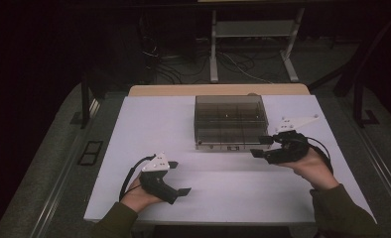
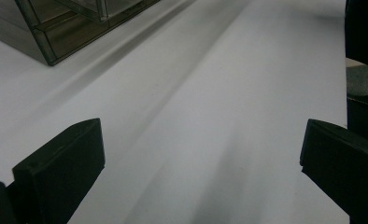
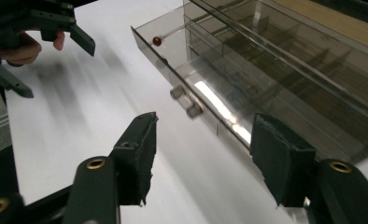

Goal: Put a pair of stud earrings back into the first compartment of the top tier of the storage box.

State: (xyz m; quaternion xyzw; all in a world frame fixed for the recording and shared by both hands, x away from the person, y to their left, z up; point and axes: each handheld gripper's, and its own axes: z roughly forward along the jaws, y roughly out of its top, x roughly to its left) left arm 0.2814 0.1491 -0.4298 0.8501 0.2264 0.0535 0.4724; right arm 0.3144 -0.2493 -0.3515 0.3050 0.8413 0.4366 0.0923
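My right gripper (image 3: 201, 149), jaws apart and empty, sits at the clear drawer box (image 1: 230, 121) in the frame's centre. Reaching carelessly, I could shove the light box across the bench (image 1: 149, 124) instead of catching its small knobs (image 3: 186, 101).

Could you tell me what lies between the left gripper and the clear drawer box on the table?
Nothing: in the high view, only bare white tabletop separates the left gripper from the clear drawer box. The left gripper view shows the same.
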